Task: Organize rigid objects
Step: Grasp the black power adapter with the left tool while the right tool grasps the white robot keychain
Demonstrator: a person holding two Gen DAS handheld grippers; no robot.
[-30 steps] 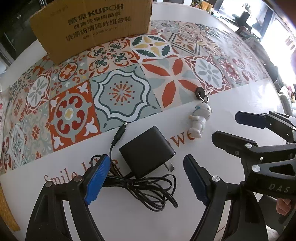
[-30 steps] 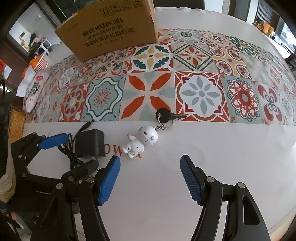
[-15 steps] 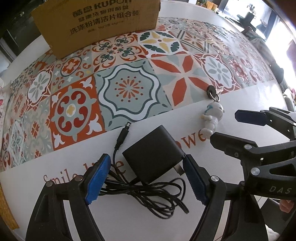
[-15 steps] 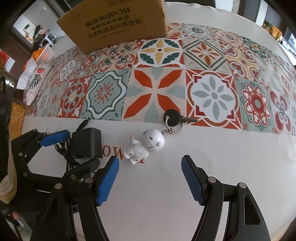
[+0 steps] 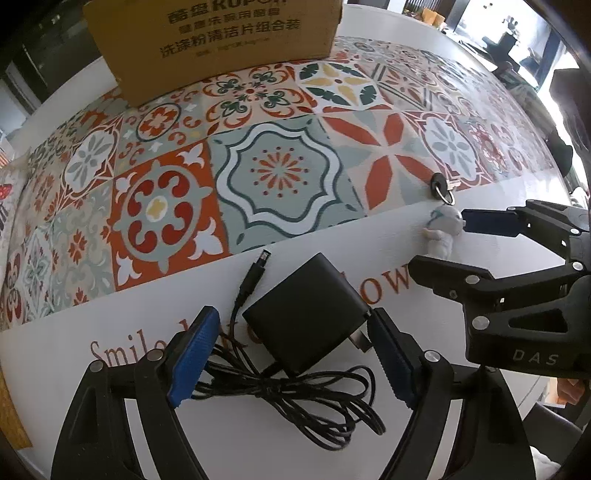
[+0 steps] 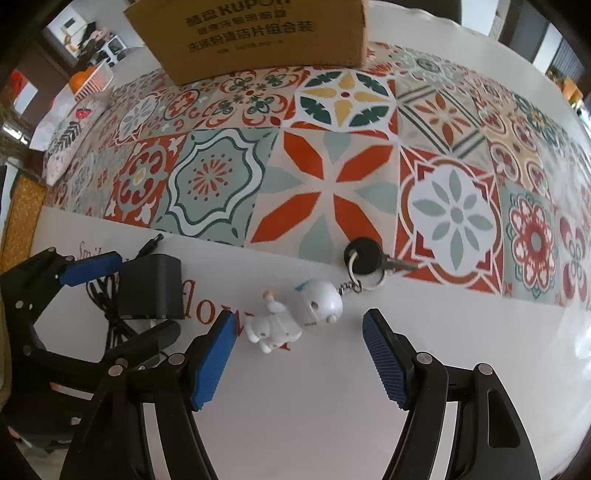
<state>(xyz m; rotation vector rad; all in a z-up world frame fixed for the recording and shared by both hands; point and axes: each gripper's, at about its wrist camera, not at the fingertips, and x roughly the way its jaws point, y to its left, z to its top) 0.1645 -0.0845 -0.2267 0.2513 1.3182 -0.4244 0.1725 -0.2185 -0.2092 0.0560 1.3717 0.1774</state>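
Note:
A black power adapter (image 5: 310, 314) with a tangled black cable (image 5: 295, 395) lies on the white part of the table. My left gripper (image 5: 291, 356) is open, its blue pads on either side of the adapter. A white figurine keychain (image 6: 295, 314) with a black key (image 6: 364, 254) lies to the right. My right gripper (image 6: 299, 360) is open, just short of the figurine. The adapter (image 6: 151, 288) and left gripper (image 6: 92, 266) show in the right wrist view, and the right gripper (image 5: 491, 225) in the left wrist view.
A brown cardboard box (image 5: 214, 40) stands at the far side on a patterned tile cloth (image 5: 277, 170); it also shows in the right wrist view (image 6: 255, 33). A small basket with oranges (image 6: 92, 79) sits far left.
Both grippers have moved forward. The left one now straddles the adapter; the right one has closed in on the figurine keychain. Both stay open.

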